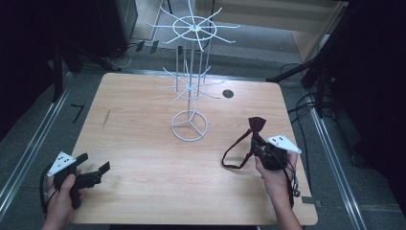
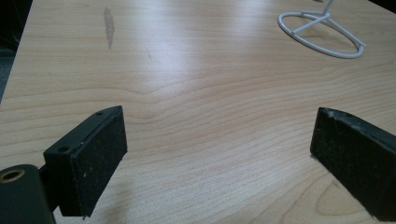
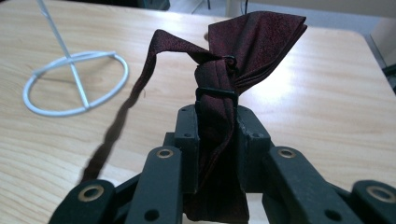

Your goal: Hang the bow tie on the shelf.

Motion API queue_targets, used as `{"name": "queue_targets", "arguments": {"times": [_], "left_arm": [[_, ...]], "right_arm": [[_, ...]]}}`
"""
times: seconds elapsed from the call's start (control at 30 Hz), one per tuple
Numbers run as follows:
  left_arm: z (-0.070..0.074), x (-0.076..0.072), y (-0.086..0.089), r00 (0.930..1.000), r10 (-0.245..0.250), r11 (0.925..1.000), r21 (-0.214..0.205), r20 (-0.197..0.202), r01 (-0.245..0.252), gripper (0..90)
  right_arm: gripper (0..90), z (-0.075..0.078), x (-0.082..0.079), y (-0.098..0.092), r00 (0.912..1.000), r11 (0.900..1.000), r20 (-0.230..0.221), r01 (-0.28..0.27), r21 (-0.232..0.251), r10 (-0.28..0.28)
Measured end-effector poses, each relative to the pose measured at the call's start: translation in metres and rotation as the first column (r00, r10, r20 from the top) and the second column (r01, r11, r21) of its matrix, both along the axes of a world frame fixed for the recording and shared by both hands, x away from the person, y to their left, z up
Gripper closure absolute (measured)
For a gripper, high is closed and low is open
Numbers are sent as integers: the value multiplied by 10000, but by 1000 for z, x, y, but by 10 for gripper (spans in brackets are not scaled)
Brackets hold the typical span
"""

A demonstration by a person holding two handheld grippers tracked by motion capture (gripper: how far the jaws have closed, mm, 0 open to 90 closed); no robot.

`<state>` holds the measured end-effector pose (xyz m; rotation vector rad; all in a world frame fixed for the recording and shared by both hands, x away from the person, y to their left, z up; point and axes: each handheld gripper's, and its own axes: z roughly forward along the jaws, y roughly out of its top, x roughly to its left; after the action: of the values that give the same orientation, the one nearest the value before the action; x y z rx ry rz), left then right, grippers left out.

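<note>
A dark red bow tie (image 3: pixel 247 42) with a thin strap stands up from my right gripper (image 3: pixel 215 119), whose jaws are shut on one wing of it. From above, the bow tie (image 1: pixel 256 125) is lifted at the table's right side, and its strap (image 1: pixel 234 153) loops down to the left onto the wood. My right gripper (image 1: pixel 261 146) is held in a hand near the front right. My left gripper (image 1: pixel 95 163) rests at the front left, open, with bare wood between its pads (image 2: pixel 100 154). A white wire display rack (image 1: pixel 190 81) stands at the table's middle back.
The rack's ring base (image 1: pixel 189 125) sits on the wooden table (image 1: pixel 143 158), also seen as the ring base (image 2: pixel 322 35) and ring base (image 3: pixel 74 84). A round cable hole (image 1: pixel 228 93) lies right of the rack. Dark stands and cables surround the table.
</note>
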<state>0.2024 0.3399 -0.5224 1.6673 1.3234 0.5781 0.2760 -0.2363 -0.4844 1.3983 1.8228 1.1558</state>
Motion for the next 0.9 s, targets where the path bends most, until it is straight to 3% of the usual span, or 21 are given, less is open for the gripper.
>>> {"name": "queue_targets", "arguments": {"times": [0.37, 0.9], "left_arm": [[0, -1, 0, 10000, -14, 10000, 60, 56, 14, 44], [0, 0, 0, 10000, 18, 10000, -24, 66, -18, 44]], "right_arm": [[748, 19, 2, 14, 9976, 9992, 576, -393, -4, 393], [747, 42, 12, 40, 9917, 9966, 1014, -809, 171, 788]]}}
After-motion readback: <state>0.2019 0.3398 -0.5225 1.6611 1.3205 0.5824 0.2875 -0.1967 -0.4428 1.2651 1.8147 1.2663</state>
